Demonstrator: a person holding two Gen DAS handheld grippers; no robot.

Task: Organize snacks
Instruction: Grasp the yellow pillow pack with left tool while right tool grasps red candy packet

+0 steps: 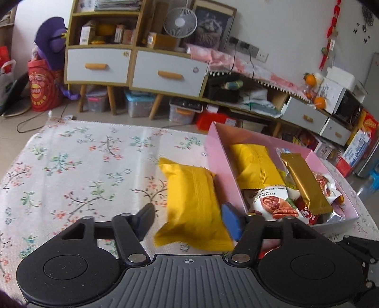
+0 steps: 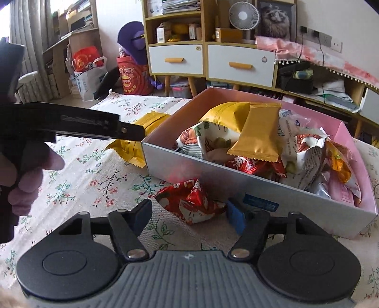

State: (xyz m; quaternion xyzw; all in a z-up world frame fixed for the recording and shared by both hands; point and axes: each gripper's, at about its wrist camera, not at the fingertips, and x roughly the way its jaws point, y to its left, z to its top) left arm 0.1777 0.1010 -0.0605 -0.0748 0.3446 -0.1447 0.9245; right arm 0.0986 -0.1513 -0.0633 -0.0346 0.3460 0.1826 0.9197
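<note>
A yellow snack packet (image 1: pixel 191 201) lies on the floral tablecloth just left of the pink snack box (image 1: pixel 220 156). My left gripper (image 1: pixel 189 218) straddles it; the right pad touches the packet and the left pad stands a little off it. A red snack packet (image 2: pixel 189 201) lies crumpled in front of the box's pale outer wall (image 2: pixel 213 180). My right gripper (image 2: pixel 189 216) is around it, with a gap at the left pad. The box holds several packets, among them a gold one (image 2: pixel 255 135). In the right wrist view a hand holds the left gripper, one of its fingers (image 2: pixel 128 129) across the yellow packet (image 2: pixel 132 147).
The floral tablecloth (image 1: pixel 83 165) stretches bare to the left of the packets. Behind the table stand a cabinet with white drawers (image 1: pixel 165 73), plastic bins under it, a fan (image 1: pixel 180 22) and a red bag (image 1: pixel 42 90) on the floor.
</note>
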